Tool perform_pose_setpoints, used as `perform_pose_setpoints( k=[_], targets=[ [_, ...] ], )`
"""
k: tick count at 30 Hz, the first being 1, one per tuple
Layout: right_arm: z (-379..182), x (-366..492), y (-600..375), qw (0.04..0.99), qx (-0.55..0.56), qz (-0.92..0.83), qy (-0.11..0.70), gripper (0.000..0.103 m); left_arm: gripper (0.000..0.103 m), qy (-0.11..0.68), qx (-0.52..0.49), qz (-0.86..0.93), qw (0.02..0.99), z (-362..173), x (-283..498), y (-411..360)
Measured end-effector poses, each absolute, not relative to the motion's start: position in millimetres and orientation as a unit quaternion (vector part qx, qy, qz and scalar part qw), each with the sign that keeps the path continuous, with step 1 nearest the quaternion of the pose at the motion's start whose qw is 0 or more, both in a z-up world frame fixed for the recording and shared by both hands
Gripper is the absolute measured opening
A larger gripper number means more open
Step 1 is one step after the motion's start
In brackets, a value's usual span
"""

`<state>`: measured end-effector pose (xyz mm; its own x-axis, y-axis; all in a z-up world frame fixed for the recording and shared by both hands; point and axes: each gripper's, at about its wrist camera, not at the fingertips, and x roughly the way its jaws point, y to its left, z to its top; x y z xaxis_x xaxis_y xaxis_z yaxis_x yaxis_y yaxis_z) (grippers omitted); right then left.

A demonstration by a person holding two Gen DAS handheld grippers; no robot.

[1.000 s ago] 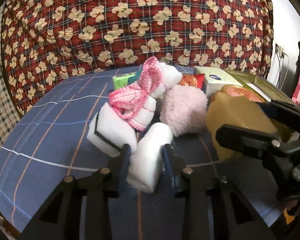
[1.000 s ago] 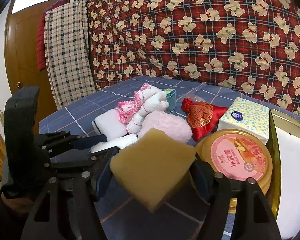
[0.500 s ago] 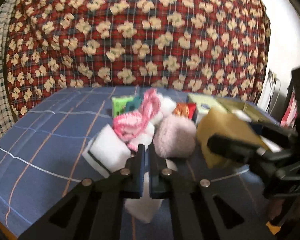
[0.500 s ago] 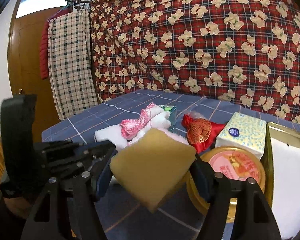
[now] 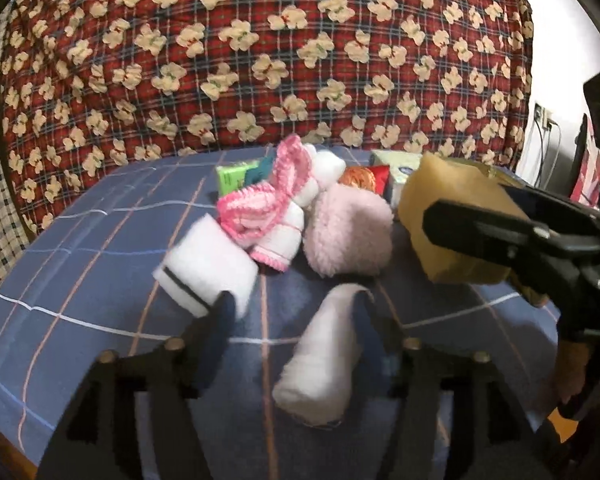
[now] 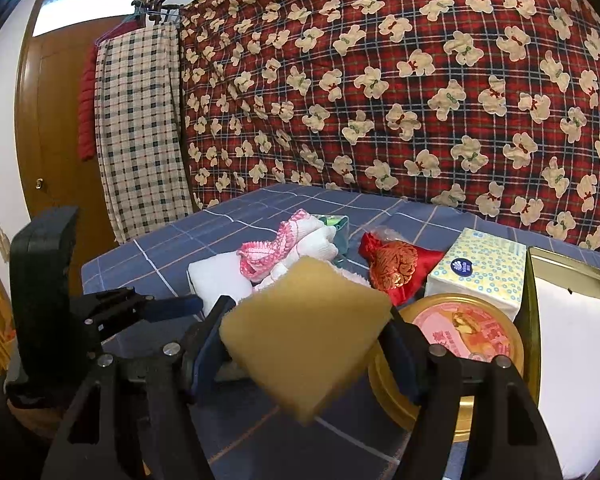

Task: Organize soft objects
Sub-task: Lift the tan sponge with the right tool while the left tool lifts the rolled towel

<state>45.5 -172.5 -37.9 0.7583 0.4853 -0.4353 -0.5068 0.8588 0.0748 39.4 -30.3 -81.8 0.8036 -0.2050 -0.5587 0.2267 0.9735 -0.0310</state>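
Note:
My left gripper point(image 5: 298, 316) has its jaws opening, and a white foam piece point(image 5: 320, 356) lies loose between them on the blue checked cloth point(image 5: 100, 280). The piece leans close to the right finger; neither pad presses it. My right gripper point(image 6: 306, 328) is shut on a yellow sponge point(image 6: 304, 340) and holds it above the cloth. In the left wrist view that yellow sponge point(image 5: 452, 216) hangs at the right. Behind lie a white block with a black stripe point(image 5: 208, 268), a pink-and-white knitted sock point(image 5: 268, 208) and a pink fluffy ball point(image 5: 348, 232).
A round gold tin with a pink lid point(image 6: 460, 340), a tissue pack point(image 6: 476, 276) and a red pouch point(image 6: 392, 268) sit right of the pile. An open gold box point(image 6: 572, 360) lies at the far right. A green packet point(image 5: 236, 176) is at the back, before a red bear-print quilt point(image 5: 260, 60).
The left jaws held the white foam piece, squeezed fully shut, then spread wide; the piece now lies free between them. The right gripper kept the yellow sponge and barely moved.

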Motion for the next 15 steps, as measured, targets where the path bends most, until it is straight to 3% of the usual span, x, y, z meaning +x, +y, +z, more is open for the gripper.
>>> perform_pose_setpoints(
  k=[13, 14, 15],
  targets=[
    [-42.6, 44.8, -175.0, 0.937, -0.015, 0.263, 0.228, 0.072, 0.065, 0.315, 0.034, -0.159, 0.935, -96.6, 32.8, -35.7],
    [-42.6, 44.7, -174.6, 0.937, -0.016, 0.263, 0.227, 0.072, 0.059, 0.317, 0.032, -0.161, 0.934, -97.1, 32.9, -36.1],
    [-42.3, 44.8, -174.1, 0.937, -0.016, 0.264, 0.227, 0.072, 0.041, 0.319, 0.028, -0.17, 0.932, -98.0, 33.2, -37.6]
  ],
)
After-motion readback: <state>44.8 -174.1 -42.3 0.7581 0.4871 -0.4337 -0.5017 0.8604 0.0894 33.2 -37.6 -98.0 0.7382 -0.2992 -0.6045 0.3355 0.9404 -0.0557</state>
